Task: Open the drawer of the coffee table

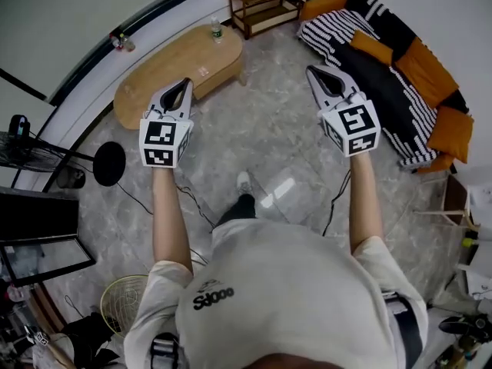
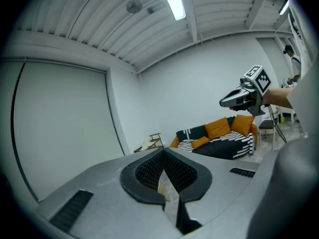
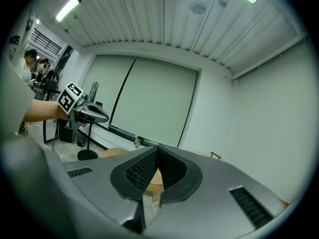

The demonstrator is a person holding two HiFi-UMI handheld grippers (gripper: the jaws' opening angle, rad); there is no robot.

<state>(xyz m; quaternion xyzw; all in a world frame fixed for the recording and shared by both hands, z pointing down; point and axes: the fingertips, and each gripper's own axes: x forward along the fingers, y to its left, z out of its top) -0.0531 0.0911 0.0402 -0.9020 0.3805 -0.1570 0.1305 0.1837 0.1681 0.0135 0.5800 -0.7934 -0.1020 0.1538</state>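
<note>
The left gripper and the right gripper each have their jaws pressed together on nothing. Both are held out over the marble floor at mid-frame. The oval wooden coffee table stands upper left, beyond the left gripper's tips, with a bottle on its far end. Its drawer cannot be made out.

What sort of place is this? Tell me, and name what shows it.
Probably a living room, perhaps a staged one: a striped sofa, a wooden coffee table and a small open shelf stand around an open floor.
</note>
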